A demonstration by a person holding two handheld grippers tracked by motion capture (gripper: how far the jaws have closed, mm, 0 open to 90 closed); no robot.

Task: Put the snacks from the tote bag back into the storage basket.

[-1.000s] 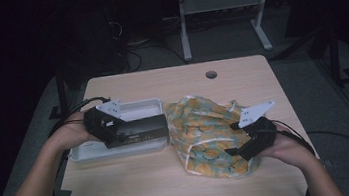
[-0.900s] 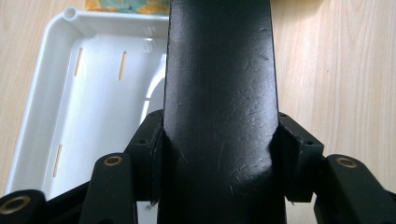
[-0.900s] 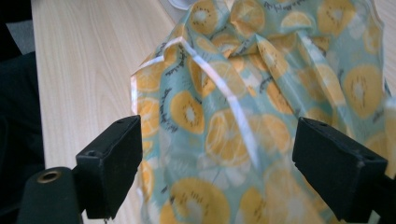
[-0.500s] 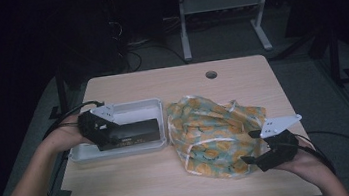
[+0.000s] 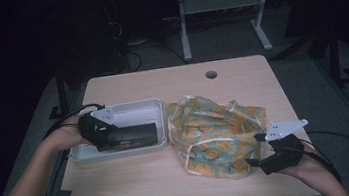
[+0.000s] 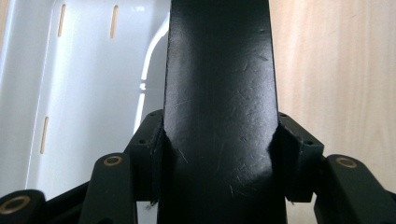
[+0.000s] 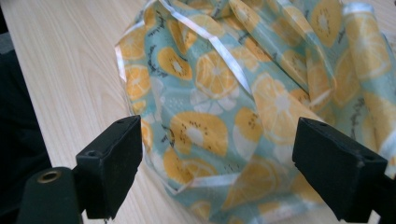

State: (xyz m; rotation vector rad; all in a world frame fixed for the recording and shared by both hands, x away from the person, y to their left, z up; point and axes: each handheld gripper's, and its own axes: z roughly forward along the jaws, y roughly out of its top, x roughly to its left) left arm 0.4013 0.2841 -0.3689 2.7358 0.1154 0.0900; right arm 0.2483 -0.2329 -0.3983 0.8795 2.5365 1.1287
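With my left gripper clamped on the black box over the white tray, I should bring my wide-open right gripper squarely onto the fruit-print cloth edge nearest the tabletop's front right corner.

Light wooden table with round cable hole, metal desk frame behind

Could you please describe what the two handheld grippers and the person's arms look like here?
Both the left gripper and the right gripper are matte black, each topped by a pale grey three-cornered plate and trailing a black cable. Their jaws end in blocky black pads, with brass-coloured pivot pins lower down. The forearms are bare, with no sleeves in view.
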